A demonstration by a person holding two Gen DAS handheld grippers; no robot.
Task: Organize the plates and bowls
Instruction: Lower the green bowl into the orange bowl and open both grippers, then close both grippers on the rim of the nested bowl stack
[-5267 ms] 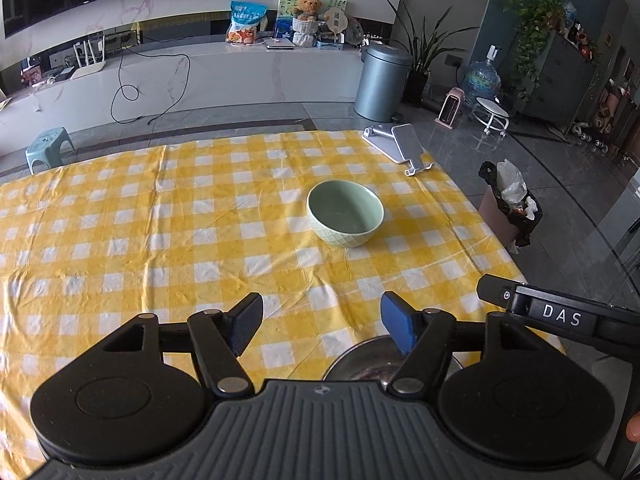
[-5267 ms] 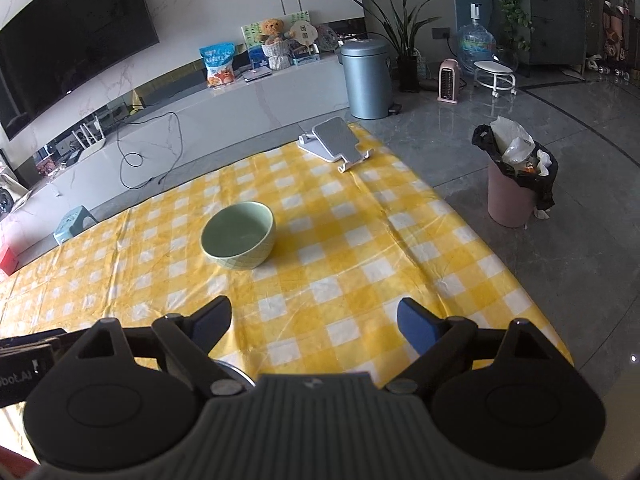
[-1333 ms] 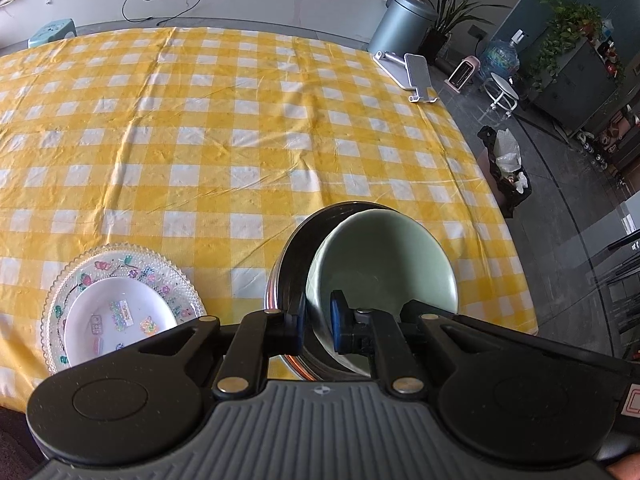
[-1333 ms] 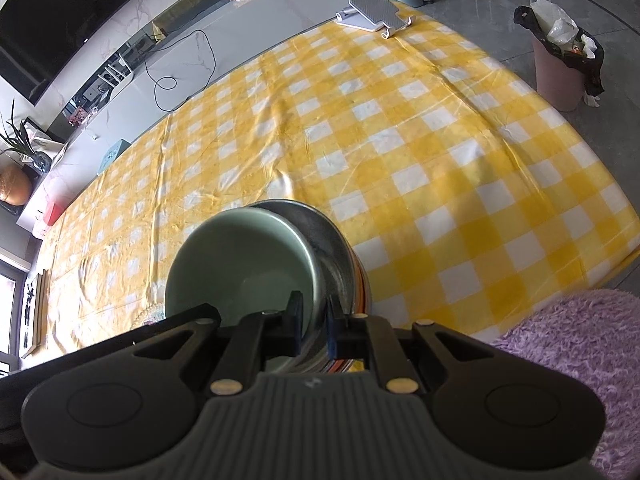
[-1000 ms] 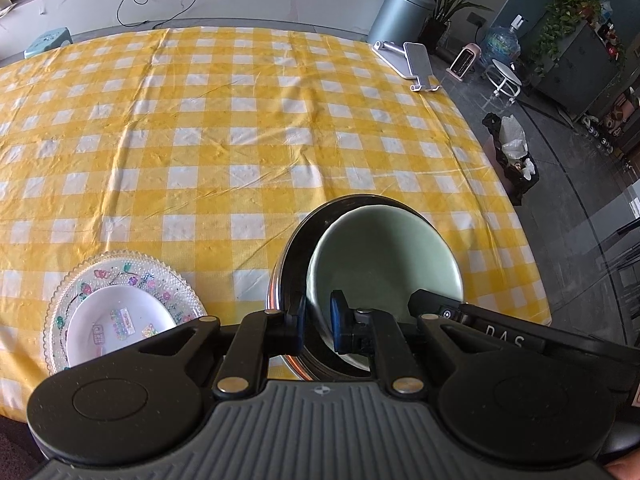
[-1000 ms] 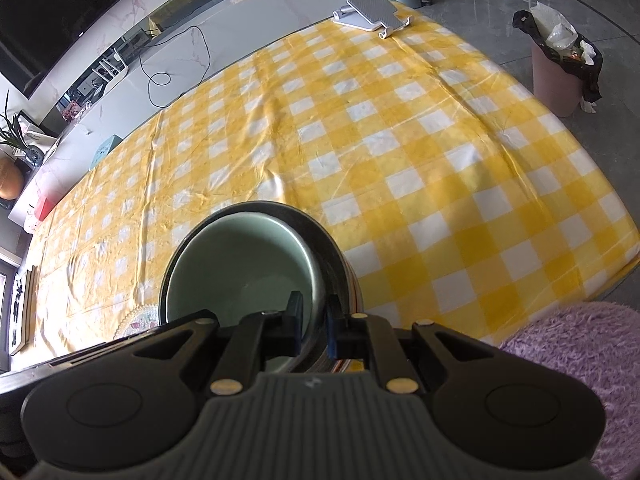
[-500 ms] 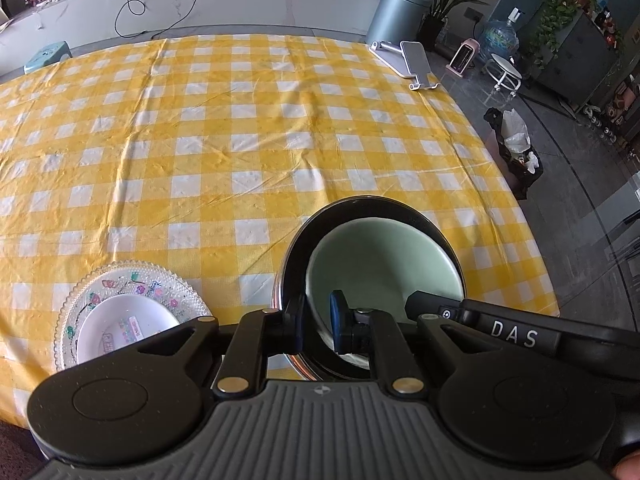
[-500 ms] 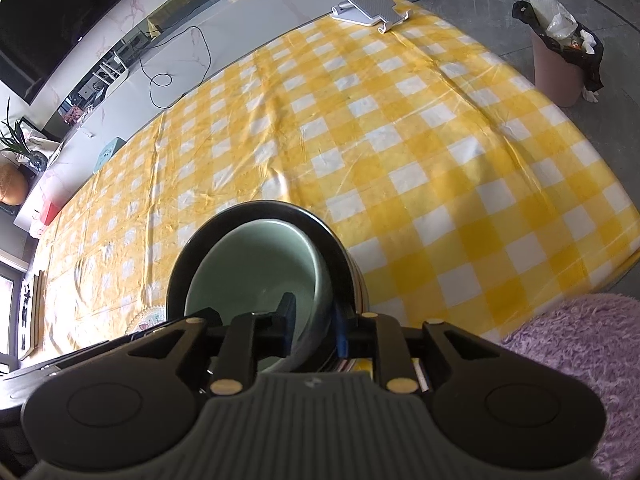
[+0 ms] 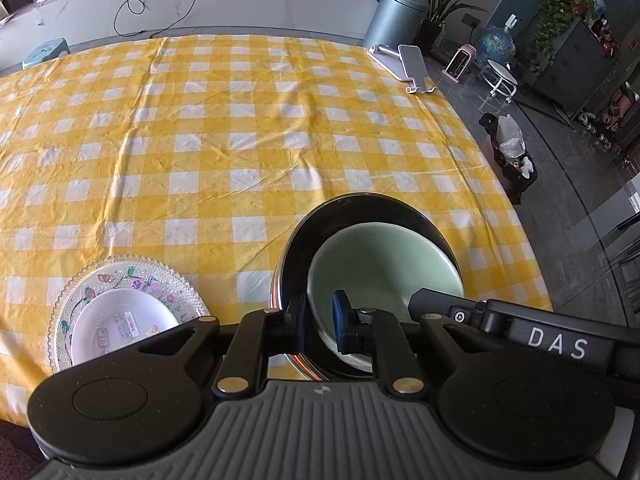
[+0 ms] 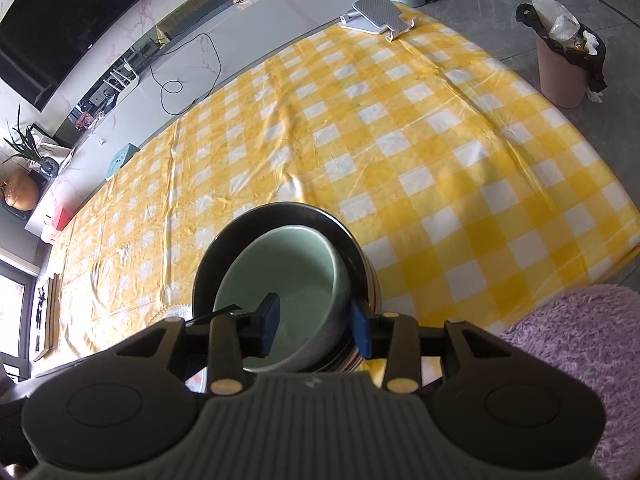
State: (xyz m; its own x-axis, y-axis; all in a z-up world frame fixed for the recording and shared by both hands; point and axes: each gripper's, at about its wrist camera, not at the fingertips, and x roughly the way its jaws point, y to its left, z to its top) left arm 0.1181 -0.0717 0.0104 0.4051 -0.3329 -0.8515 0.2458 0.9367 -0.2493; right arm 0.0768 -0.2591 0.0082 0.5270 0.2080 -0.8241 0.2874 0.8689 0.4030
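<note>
A pale green bowl [image 9: 384, 264] sits inside a larger steel bowl [image 9: 320, 224] near the table's front edge; both show in the right wrist view too, the green bowl [image 10: 288, 276] and the steel bowl [image 10: 248, 220]. My left gripper [image 9: 320, 322] is shut on the near rims of the two bowls. My right gripper [image 10: 316, 320] is open, its fingers astride the green bowl's right wall without pinching it. A clear patterned glass plate [image 9: 152, 276] with a small white plate [image 9: 120, 320] on it lies left of the bowls.
The table wears a yellow checked cloth [image 9: 240, 140]. A phone stand [image 9: 404, 64] sits at its far right corner. A pink bin [image 10: 564, 68] stands on the floor to the right. A purple fluffy cloth [image 10: 580, 340] lies at the near right.
The green bowl was brought from mid-table and set down into the steel bowl. In the last half second my right gripper opened and let go of its rim; the left stays shut.
</note>
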